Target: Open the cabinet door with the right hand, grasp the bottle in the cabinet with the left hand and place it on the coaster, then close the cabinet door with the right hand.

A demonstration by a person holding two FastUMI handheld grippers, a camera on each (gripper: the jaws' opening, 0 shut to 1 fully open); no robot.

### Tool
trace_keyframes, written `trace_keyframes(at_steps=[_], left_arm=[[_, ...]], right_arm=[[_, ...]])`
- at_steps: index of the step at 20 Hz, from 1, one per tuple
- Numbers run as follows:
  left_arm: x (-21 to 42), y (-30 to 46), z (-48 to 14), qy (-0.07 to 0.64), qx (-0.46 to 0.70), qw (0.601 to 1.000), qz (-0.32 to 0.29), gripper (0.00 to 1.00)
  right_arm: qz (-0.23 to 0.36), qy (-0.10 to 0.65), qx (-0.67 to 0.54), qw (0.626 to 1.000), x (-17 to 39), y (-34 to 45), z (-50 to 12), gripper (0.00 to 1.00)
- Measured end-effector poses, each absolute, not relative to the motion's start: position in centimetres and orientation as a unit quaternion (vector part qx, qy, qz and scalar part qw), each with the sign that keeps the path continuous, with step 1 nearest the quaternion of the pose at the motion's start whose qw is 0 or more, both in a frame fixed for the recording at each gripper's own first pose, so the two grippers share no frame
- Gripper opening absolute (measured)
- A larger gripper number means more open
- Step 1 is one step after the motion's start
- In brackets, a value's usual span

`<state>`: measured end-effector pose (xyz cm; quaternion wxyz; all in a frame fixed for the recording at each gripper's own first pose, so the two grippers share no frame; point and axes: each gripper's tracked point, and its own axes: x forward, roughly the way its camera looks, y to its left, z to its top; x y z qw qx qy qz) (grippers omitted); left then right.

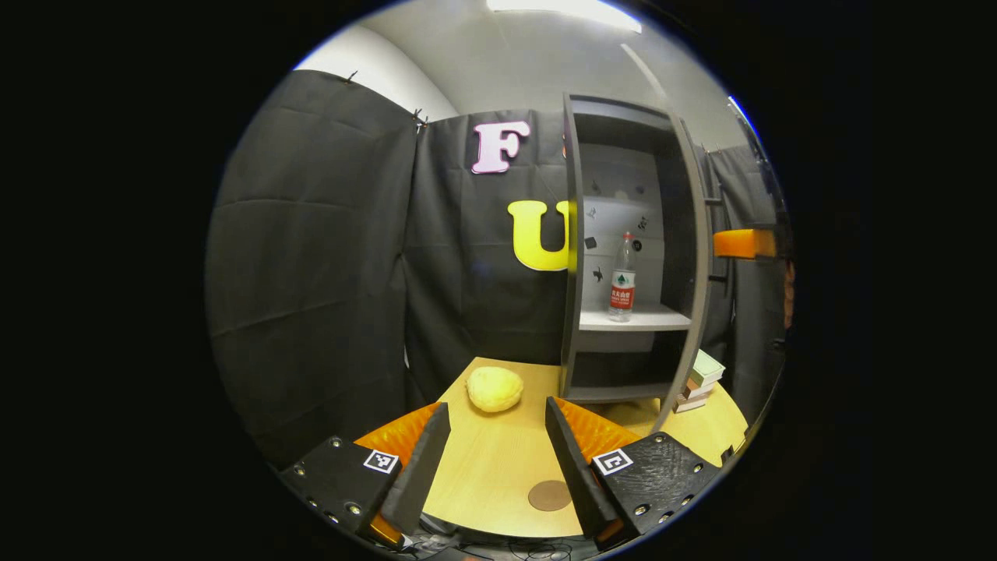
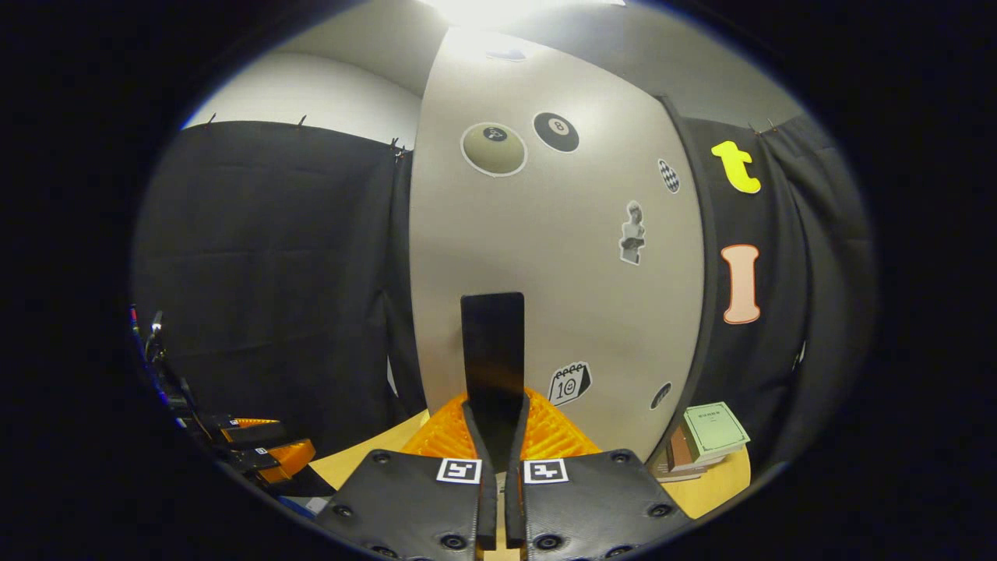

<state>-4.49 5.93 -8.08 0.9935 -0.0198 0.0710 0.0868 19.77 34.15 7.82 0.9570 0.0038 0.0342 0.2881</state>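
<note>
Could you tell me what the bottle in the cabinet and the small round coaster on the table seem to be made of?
The bottle looks like thin clear plastic: see-through body, red printed label wrap. The coaster is a flat, matte brown disc, perhaps cork or leather; the look leaves this open. It lies on the pale wood-grain table.

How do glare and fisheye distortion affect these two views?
Left gripper view: ceiling light is blown out; cabinet sides bow, bottle stays sharp. Right gripper view: glare washes out the top of the cabinet door, whose edges bulge outward.
</note>
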Motion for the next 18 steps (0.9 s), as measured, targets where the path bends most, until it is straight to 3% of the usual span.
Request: trace_keyframes(at_steps=[1, 2, 15, 16, 18], left_arm=[[-4.3, 5.4, -8.1, 0.073, -0.022, 0.994, 0.081, 0.72], [-4.2, 4.9, -8.4, 0.075, -0.023, 0.994, 0.074, 0.72], [-0.5, -0.8, -9.3, 0.084, -0.009, 0.996, -0.004, 0.70], [-0.1, -1.3, -9.4, 0.085, -0.008, 0.996, -0.012, 0.70], [0.5, -2.5, -9.6, 0.086, -0.005, 0.996, -0.028, 0.70]], right_arm=[[0.282, 0.034, 0.009, 0.959, 19.8, 33.9, 7.8, 0.02], [0.273, 0.035, 0.014, 0.961, 19.6, 33.5, 7.8, 0.06], [0.088, 0.048, -0.001, 0.995, 19.8, 26.6, 7.6, 0.04], [0.075, 0.048, -0.003, 0.996, 19.8, 26.1, 7.6, 0.00], [0.059, 0.046, 0.003, 0.997, 19.7, 25.7, 7.6, 0.04]])
